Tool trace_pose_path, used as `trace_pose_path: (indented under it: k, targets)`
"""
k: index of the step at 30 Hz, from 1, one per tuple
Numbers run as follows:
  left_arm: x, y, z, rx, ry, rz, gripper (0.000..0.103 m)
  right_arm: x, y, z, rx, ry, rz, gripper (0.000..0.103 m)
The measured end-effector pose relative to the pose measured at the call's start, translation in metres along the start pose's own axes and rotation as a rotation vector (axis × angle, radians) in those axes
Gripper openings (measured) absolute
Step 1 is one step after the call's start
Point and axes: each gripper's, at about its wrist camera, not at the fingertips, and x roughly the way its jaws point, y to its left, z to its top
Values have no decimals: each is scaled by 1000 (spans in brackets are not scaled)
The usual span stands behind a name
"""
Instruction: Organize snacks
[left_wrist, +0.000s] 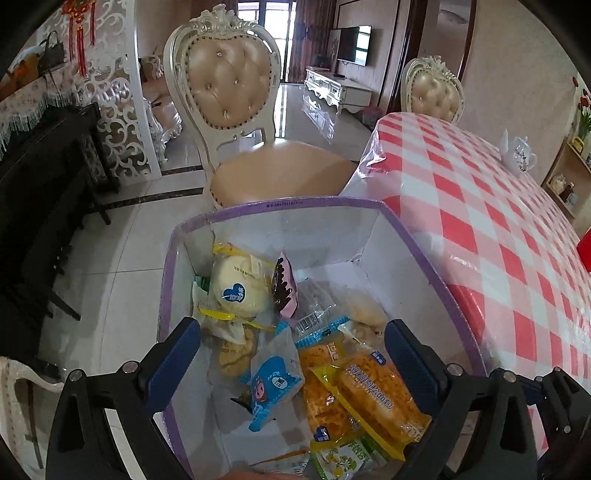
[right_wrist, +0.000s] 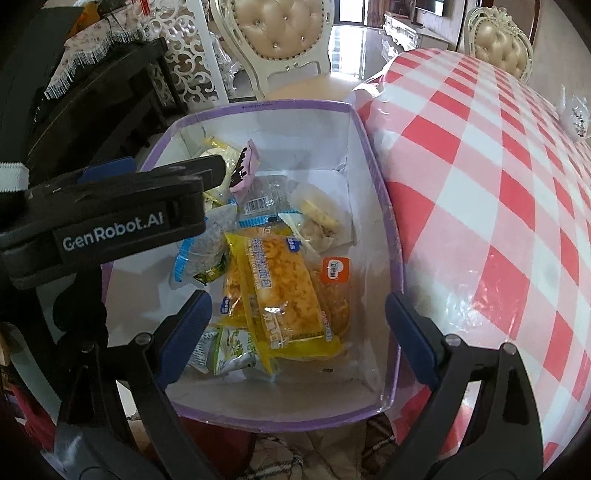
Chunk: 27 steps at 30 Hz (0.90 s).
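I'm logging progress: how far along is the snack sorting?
Looks mostly done: many wrapped snacks, like the yellow bread pack, already lie in the purple-rimmed box. Both the left gripper and right gripper hover open and empty. The visible checkered table shows no snacks left.

Tufted chair (left_wrist: 229, 110) on glossy tile floor (left_wrist: 122, 251), checked table (left_wrist: 480, 206) rt.

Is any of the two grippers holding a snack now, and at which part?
No. The left gripper and right gripper are both open, empty, above the box.
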Motion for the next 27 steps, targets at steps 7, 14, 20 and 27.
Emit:
trace_pose_path:
  k: [7, 14, 20, 27]
  targets:
    - [1, 3, 1, -7, 6, 2, 101, 2, 4, 0, -4, 3, 2, 96]
    - [2, 3, 1, -4, 8, 7, 101, 2, 3, 0, -2, 4, 5, 96]
    - [2, 4, 1, -6, 10, 8, 101, 4, 5, -1, -2, 7, 5, 96]
    - [3, 5, -1, -9, 11, 11, 101, 5, 6, -3, -3, 8, 5, 96]
